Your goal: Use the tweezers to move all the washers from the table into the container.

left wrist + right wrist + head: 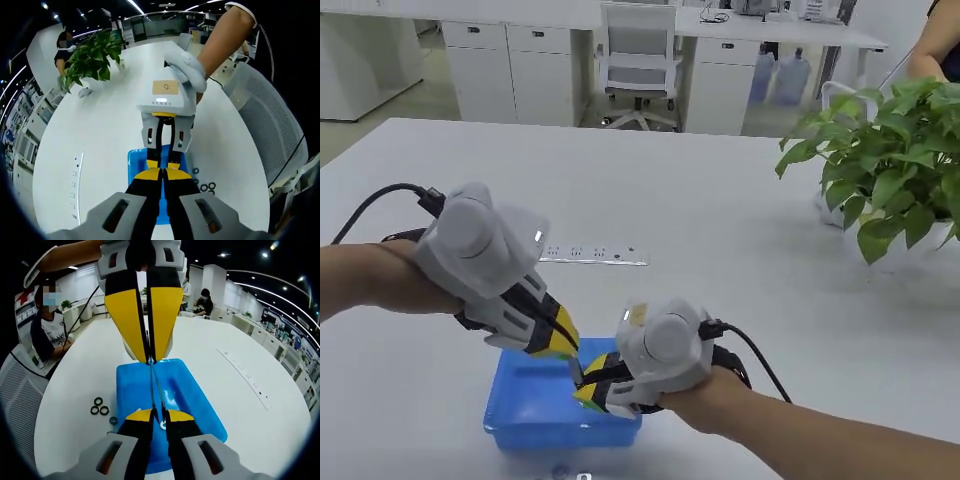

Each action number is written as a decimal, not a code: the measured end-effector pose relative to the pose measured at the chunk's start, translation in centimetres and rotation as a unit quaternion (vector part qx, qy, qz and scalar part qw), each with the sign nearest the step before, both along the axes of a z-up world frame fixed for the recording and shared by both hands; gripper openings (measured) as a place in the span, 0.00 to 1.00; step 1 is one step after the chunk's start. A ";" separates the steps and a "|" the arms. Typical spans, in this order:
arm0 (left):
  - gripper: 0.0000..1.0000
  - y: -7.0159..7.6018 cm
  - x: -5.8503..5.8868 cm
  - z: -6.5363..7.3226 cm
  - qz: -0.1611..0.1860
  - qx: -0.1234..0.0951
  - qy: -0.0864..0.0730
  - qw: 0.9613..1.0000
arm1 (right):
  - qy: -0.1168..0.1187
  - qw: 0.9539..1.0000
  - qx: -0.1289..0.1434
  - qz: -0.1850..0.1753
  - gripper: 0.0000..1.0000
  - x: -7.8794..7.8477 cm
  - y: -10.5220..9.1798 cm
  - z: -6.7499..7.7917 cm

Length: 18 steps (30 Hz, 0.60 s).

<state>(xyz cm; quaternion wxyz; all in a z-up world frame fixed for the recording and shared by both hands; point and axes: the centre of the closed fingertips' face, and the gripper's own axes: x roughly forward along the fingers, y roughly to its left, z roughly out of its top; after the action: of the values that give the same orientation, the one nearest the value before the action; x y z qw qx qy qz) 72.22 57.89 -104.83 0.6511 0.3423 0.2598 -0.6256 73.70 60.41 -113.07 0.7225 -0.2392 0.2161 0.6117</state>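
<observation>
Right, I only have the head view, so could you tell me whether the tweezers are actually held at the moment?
Observer: Yes. In the right gripper view the tweezers run from the left gripper to the right gripper, above the blue container.
Operator: Thank you. Are there washers on the table?
Observer: Three black washers lie together on the table, beside the container.
Operator: And is anything at the tweezers' tip?
Observer: A small ring shows between the right gripper's fingers. I cannot tell whether it is gripped.
</observation>
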 end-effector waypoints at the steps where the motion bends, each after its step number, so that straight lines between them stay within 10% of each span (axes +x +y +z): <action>1: 0.05 0.0 -0.1 0.2 0.001 0.000 -0.001 1.000 | -0.001 1.000 0.001 0.001 0.11 -0.1 0.0 0.2; 18: 0.05 -0.1 -2.3 3.2 0.009 -0.005 -0.012 1.000 | -0.022 0.999 0.026 -0.005 0.11 -1.9 -0.1 3.3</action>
<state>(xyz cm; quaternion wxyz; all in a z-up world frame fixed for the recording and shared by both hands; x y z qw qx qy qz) 69.95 57.84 -101.62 0.6613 0.3442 0.2516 -0.6172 71.76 60.32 -109.78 0.7362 -0.2330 0.1854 0.6077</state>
